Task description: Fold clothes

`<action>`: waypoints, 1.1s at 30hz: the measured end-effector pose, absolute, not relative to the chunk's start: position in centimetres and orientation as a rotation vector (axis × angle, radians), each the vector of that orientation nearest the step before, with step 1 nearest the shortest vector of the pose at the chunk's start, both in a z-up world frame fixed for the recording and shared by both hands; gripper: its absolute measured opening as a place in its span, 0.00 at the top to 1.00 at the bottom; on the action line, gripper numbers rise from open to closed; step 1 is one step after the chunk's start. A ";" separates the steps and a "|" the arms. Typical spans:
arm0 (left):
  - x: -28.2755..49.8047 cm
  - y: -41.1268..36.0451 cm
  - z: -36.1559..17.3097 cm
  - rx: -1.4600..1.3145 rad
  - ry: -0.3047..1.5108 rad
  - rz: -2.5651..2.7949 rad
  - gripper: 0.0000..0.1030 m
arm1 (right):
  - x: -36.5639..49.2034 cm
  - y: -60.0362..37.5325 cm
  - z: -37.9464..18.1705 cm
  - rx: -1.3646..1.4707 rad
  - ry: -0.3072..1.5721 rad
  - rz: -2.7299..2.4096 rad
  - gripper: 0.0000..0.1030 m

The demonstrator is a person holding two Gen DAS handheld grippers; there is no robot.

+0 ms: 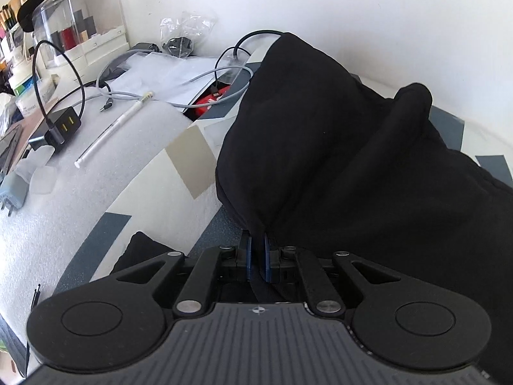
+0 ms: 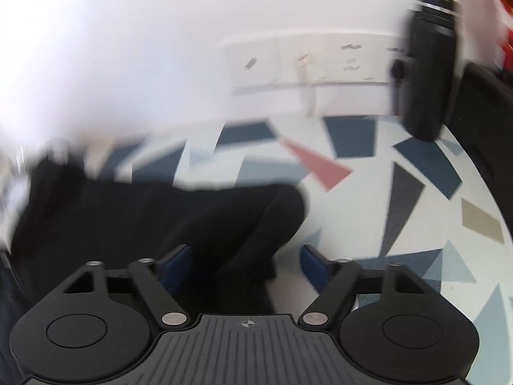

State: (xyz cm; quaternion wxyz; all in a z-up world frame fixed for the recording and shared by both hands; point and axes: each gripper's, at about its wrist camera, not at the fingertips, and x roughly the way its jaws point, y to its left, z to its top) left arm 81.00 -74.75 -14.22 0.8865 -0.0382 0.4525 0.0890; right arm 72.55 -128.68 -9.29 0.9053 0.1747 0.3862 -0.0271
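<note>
A black garment [image 1: 336, 147] lies heaped on a table covered with a white cloth bearing coloured shapes [image 1: 189, 160]. In the left wrist view my left gripper [image 1: 256, 243] is shut on a low fold of the garment, and the cloth rises from the blue pads [image 1: 247, 256] in a bulging mound. In the blurred right wrist view my right gripper [image 2: 245, 256] stands open, its blue pads [image 2: 312, 263] wide apart. A limb of the black garment [image 2: 179, 211] lies loose between them, touching neither pad.
At the left lie a black charger with cable [image 1: 57, 128], a white pen [image 1: 112, 131], grey cables [image 1: 205, 78], clear plastic bags and a clear storage box [image 1: 80, 22]. A black bottle [image 2: 429, 64] stands at the table's far right by the wall.
</note>
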 end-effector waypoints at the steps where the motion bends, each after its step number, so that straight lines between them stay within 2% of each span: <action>1: 81.1 -75.0 -14.2 -0.082 0.945 0.187 0.92 | 72.7 -130.2 -9.3 0.430 0.790 -0.087 0.26; 3: 81.0 -75.4 -14.2 -0.084 0.950 0.187 0.92 | 73.3 -132.7 -10.1 0.564 0.789 -0.130 0.29; 6: 80.4 -75.6 -14.2 -0.082 0.954 0.184 0.92 | 74.6 -134.1 -12.5 0.690 0.807 -0.138 0.41; 7: 80.4 -75.5 -14.1 -0.096 0.955 0.183 0.92 | 75.1 -133.6 -13.2 0.687 0.823 -0.146 0.51; 8: 80.4 -75.4 -14.0 -0.110 0.956 0.183 0.92 | 75.6 -133.1 -13.9 0.683 0.839 -0.154 0.68; 10: 80.4 -75.4 -13.7 -0.125 0.958 0.185 0.92 | 76.6 -131.7 -14.0 0.641 0.838 -0.174 0.91; 11: 80.4 -75.4 -13.6 -0.127 0.959 0.185 0.92 | 76.8 -130.9 -13.3 0.607 0.804 -0.206 0.93; 15: 80.1 -75.6 -13.4 -0.137 0.953 0.162 0.92 | 76.1 -125.7 -7.1 0.346 0.501 -0.307 0.96; 17: 79.9 -75.8 -13.5 -0.126 0.950 0.160 0.92 | 76.0 -121.5 -4.7 0.159 0.412 -0.236 0.99; 20: 79.8 -75.8 -13.7 -0.131 0.955 0.160 0.92 | 76.8 -115.7 -5.2 0.025 0.499 -0.019 0.99; 25: 79.9 -75.6 -13.7 -0.137 0.959 0.155 0.92 | 76.8 -109.3 -11.1 0.009 0.800 0.247 0.99; 27: 79.9 -75.5 -13.8 -0.136 0.957 0.152 0.91 | 75.9 -109.6 -11.4 0.043 0.805 0.239 0.97; 28: 79.9 -75.5 -13.9 -0.136 0.955 0.150 0.91 | 75.4 -110.5 -11.1 0.074 0.791 0.218 0.92; 29: 79.8 -75.5 -13.9 -0.136 0.954 0.150 0.91 | 75.1 -111.9 -10.6 0.109 0.773 0.179 0.77; 30: 79.8 -75.5 -13.9 -0.139 0.954 0.152 0.91 | 74.8 -113.7 -9.9 0.146 0.748 0.118 0.72; 33: 79.9 -75.5 -13.8 -0.151 0.958 0.161 0.91 | 74.0 -120.7 -7.6 0.271 0.645 -0.053 0.65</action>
